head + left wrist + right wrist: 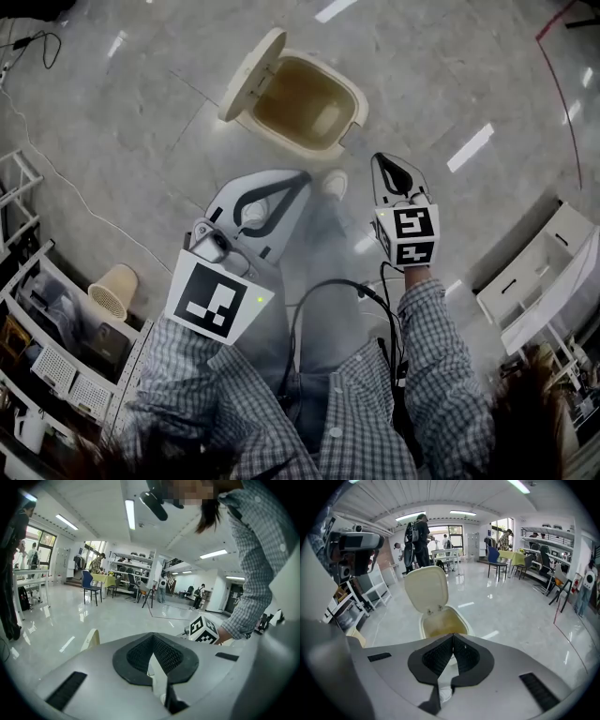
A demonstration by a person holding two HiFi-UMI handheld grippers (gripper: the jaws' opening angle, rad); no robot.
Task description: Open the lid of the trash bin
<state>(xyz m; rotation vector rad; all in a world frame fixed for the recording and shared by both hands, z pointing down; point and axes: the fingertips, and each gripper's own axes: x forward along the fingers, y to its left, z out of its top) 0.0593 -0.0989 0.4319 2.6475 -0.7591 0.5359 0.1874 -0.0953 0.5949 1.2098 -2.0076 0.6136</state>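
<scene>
1. Jaws of the left gripper (152,638) are pressed together, with nothing between them. The right gripper (453,638) is the same, closed and empty.
2. Both grippers hang in the air, well apart from the trash bin (351,91), which stands on the floor beyond the person's shoe (335,183).
3. The lid (251,75) stands upright on its hinge and the inside of the bin shows, so I judge the opening as done.
4. The lid seems to stay up only by its own balance. A touch from a gripper could make it fall shut again.
5. The bin looks light, so a step forward could push it with the shoe and shake the lid down.
</scene>
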